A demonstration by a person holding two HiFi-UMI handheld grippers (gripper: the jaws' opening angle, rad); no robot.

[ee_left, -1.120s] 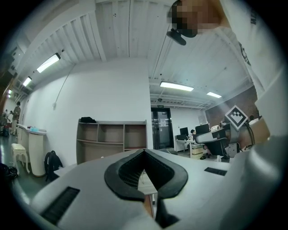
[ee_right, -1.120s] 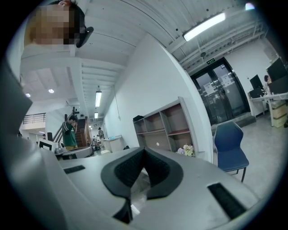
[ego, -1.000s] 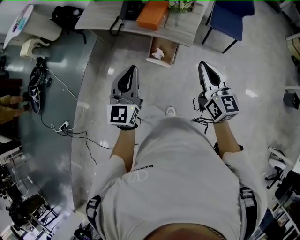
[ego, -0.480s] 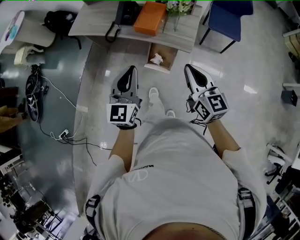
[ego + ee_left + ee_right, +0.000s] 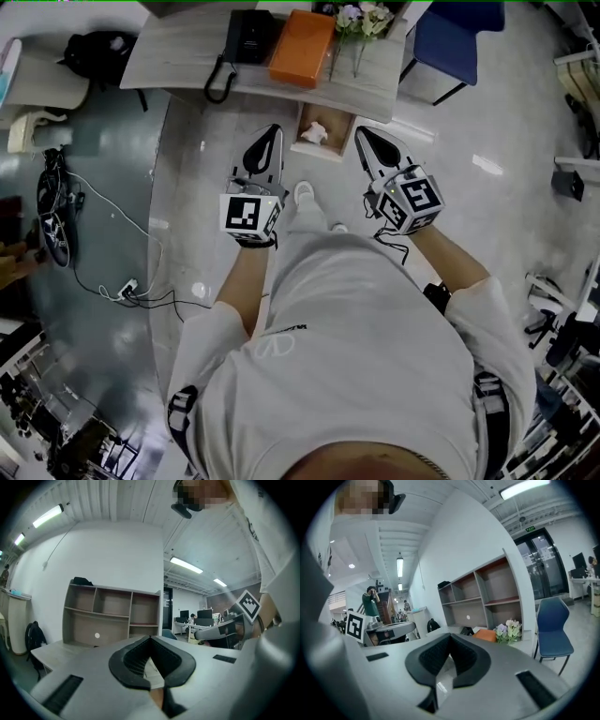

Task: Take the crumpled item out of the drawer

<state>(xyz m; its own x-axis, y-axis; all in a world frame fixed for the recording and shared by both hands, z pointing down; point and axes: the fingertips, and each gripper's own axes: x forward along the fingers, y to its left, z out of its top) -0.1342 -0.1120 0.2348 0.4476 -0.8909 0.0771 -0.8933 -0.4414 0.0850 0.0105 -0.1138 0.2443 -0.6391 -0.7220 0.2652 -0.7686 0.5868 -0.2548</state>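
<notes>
A: Left gripper (image 5: pixel 273 133)?
B: Closed tip to tip, holding nothing. Held over the floor (image 5: pixel 197 187), just short of the desk (image 5: pixel 187 52).
A: Right gripper (image 5: pixel 362 134)?
B: Likewise pressed together, empty.
A: White crumpled item (image 5: pixel 315 132)?
B: Lying inside the pulled-out drawer (image 5: pixel 336 114) below the desk edge, between both gripper tips, touched by neither.

Left gripper (image 5: pixel 151 639) jaws together, tips touching; shelf unit (image 5: pixel 112 613) behind; right gripper (image 5: pixel 218 631) at right.
</notes>
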